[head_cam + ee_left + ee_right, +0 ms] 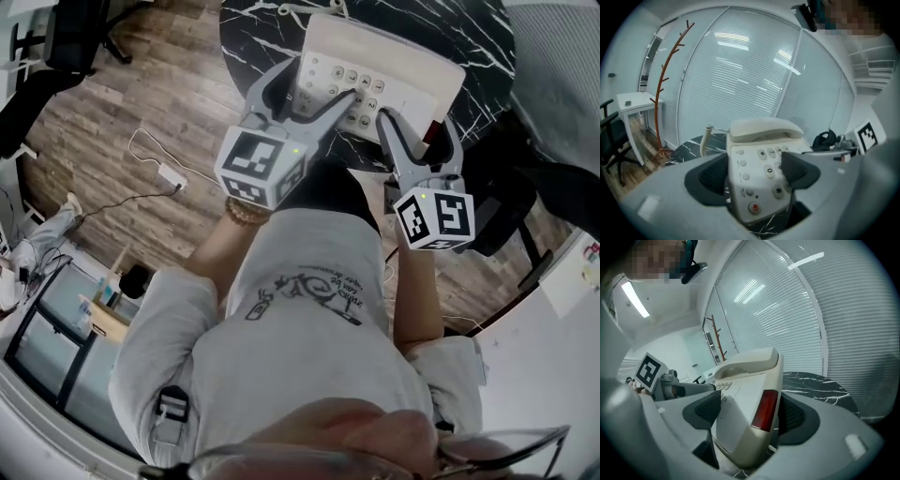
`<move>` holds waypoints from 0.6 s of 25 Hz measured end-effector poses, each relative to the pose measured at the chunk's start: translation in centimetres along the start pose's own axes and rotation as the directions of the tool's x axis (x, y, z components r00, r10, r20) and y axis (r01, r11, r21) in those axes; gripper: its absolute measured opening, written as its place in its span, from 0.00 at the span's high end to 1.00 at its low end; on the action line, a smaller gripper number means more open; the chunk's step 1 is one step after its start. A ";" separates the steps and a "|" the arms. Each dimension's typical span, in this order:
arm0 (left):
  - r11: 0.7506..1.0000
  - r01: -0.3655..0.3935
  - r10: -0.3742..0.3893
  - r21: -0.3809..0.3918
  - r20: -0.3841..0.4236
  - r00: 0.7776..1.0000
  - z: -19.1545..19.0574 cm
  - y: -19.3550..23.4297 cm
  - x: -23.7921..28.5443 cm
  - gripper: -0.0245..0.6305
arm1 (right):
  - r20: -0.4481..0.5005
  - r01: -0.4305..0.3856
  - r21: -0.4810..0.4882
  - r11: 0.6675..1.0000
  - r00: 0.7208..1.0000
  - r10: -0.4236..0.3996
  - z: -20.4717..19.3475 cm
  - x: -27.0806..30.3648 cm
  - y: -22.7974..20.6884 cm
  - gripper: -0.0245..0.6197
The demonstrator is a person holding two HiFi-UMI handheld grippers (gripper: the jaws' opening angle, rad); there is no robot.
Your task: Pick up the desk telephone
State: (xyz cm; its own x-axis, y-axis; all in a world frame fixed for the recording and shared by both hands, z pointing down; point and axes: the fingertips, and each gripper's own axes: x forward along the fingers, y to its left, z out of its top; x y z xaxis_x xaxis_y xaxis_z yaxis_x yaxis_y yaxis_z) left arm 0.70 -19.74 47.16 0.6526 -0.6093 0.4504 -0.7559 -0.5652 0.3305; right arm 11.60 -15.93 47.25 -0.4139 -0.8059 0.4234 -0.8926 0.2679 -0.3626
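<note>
A beige desk telephone with its handset on the cradle sits at the near edge of a round black marble table. My left gripper grips its keypad corner. In the left gripper view the telephone fills the gap of the left gripper, one pad on its side and one over the keys. My right gripper holds the other near corner. There the telephone, with a dark red panel, sits between the pads of the right gripper. Whether the telephone's base touches the table is unclear.
A coiled cord hangs behind the phone. A coat stand, white desk and black chair stand to the left by a glass wall with blinds. A power strip and cable lie on the wooden floor. Another dark chair is at the right.
</note>
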 end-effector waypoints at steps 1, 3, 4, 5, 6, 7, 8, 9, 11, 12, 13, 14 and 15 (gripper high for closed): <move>1.000 0.002 -0.002 0.002 0.011 1.000 0.9 -0.4 -0.4 0.42 | 0.010 0.002 -0.008 1.000 1.000 -0.001 0.9 -0.5 0.3 0.38; 1.000 0.004 -0.004 0.013 0.041 0.999 2.8 -0.9 -1.1 0.42 | 0.038 0.003 -0.028 1.000 0.999 -0.002 2.8 -1.1 0.9 0.38; 1.000 0.003 -0.004 0.023 0.058 0.998 3.7 -1.2 -1.4 0.42 | 0.054 0.001 -0.037 0.999 0.999 0.001 3.7 -1.4 1.2 0.38; 0.999 0.002 -0.004 0.033 0.071 0.997 4.5 -1.5 -1.9 0.42 | 0.068 -0.001 -0.044 0.999 0.998 0.004 4.4 -1.8 1.5 0.38; 0.999 0.001 -0.004 0.043 0.082 0.997 5.2 -1.9 -2.3 0.42 | 0.078 -0.003 -0.050 0.999 0.997 0.007 5.0 -2.3 1.8 0.38; 0.999 0.000 -0.004 0.051 0.091 0.996 5.8 -2.3 -2.8 0.42 | 0.088 -0.004 -0.054 0.999 0.996 0.009 5.6 -2.8 2.1 0.38; 0.998 -0.001 -0.004 0.057 0.100 0.995 6.4 -2.7 -3.3 0.42 | 0.096 -0.005 -0.058 0.998 0.995 0.010 6.2 -3.3 2.4 0.38; 0.998 -0.003 -0.004 0.062 0.108 0.994 7.1 -3.2 -3.8 0.42 | 0.104 -0.004 -0.062 0.998 0.995 0.011 6.7 -3.8 2.7 0.38; 0.998 -0.007 -0.002 0.070 0.124 0.992 8.3 -3.9 -4.7 0.42 | 0.120 -0.005 -0.071 0.997 0.993 0.013 7.9 -4.8 3.4 0.38; 0.997 -0.009 0.000 0.073 0.132 0.991 8.8 -4.2 -5.2 0.42 | 0.128 -0.005 -0.075 0.997 0.992 0.015 8.5 -5.2 3.7 0.38; 0.997 -0.011 0.001 0.075 0.140 0.990 9.3 -4.6 -5.6 0.42 | 0.136 -0.006 -0.080 0.997 0.991 0.017 9.0 -5.6 4.0 0.38; 0.997 -0.013 0.002 0.077 0.147 0.989 9.8 -4.9 -6.0 0.42 | 0.142 -0.006 -0.084 0.996 0.990 0.018 9.5 -6.1 4.3 0.38; 0.997 -0.015 0.003 0.078 0.153 0.988 10.2 -5.3 -6.4 0.42 | 0.148 -0.006 -0.087 0.996 0.989 0.019 9.9 -6.5 4.5 0.38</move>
State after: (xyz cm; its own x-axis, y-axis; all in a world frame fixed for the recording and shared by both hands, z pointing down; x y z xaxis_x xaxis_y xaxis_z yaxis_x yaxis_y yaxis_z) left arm 1.07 -18.52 34.04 0.6509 -0.6889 0.3190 -0.7590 -0.5979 0.2576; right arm 12.03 -14.66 34.61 -0.3996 -0.8699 0.2892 -0.9024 0.3178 -0.2911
